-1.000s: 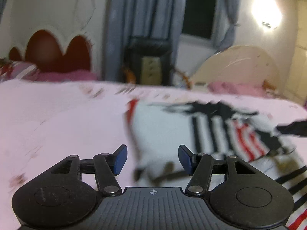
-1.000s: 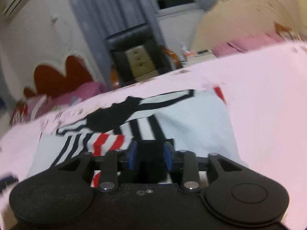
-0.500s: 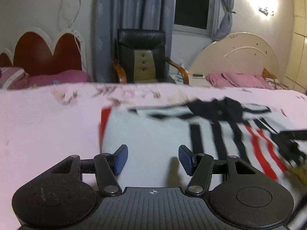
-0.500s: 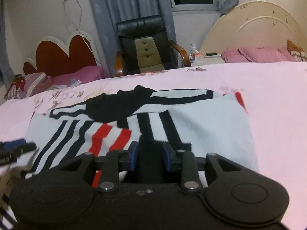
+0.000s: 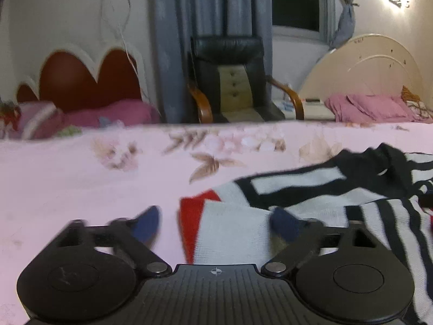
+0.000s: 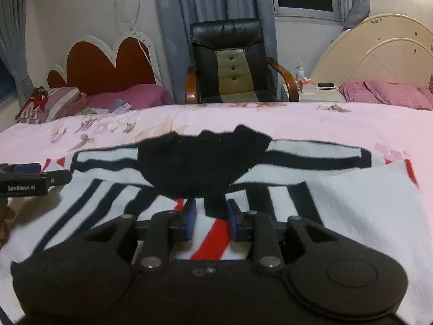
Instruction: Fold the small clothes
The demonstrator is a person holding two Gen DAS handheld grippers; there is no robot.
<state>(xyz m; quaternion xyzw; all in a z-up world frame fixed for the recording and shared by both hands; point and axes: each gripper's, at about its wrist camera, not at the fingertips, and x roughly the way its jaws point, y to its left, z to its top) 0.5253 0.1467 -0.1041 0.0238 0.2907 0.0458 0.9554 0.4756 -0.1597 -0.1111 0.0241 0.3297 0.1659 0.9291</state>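
A striped sweater [image 6: 270, 195] is spread flat on the pink flowered bed [image 6: 351, 124], its black collar [image 6: 200, 159] toward the upper middle of the right wrist frame and its long axis running left to right across that frame. The right hand-held gripper [image 6: 209, 220] is seen low at the centre of the frame, its blue pads brought fairly close together with a gap between them; a fold of black, white and red knit shows in that gap, but whether cloth is actually pinched cannot be told. The left hand-held gripper [image 5: 216, 223] is spread wide in its own view, its pads [image 5: 147, 223] blurred, and nothing is held. The sweater's red-edged hem corner [image 5: 194, 211] lies just ahead of it, between the pads and slightly left of centre, with the rest of the garment stretching off to the right of the frame. The left hand-held gripper is judged the nearer to that corner, so a closing on the corner is probably what the next fold depends upon.
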